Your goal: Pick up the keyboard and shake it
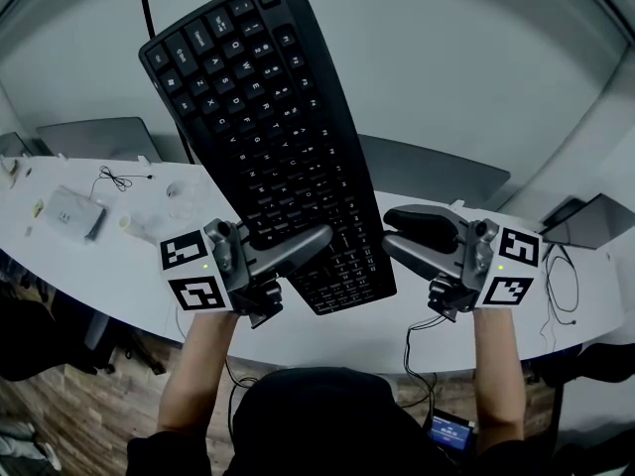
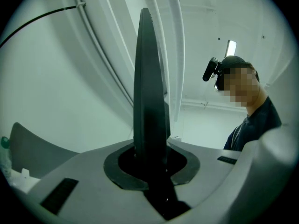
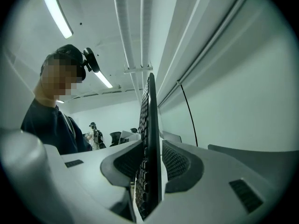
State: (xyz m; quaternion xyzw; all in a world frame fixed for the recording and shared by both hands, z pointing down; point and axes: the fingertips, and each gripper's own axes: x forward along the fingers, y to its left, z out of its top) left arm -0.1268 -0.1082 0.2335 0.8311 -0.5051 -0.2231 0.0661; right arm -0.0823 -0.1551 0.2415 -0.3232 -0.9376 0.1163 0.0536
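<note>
A black keyboard (image 1: 263, 137) is held up off the desk, keys facing me, its far end tilted up and to the left. My left gripper (image 1: 322, 238) is shut on its lower left edge, one grey jaw lying across the keys. In the left gripper view the keyboard (image 2: 149, 101) rises edge-on out of the closed jaws of that gripper (image 2: 152, 164). My right gripper (image 1: 389, 231) grips the lower right edge. Its own view shows the keyboard (image 3: 150, 106) edge-on between the ribbed pads of the right gripper (image 3: 150, 146), keys turned left.
Below lies a curved white desk (image 1: 119, 266) with a small white box (image 1: 74, 211), thin cables and closed grey laptops (image 1: 99, 137) (image 1: 437, 172). The keyboard's black cable (image 1: 149, 8) runs up past its top. A second person (image 3: 96, 134) stands far back in the room.
</note>
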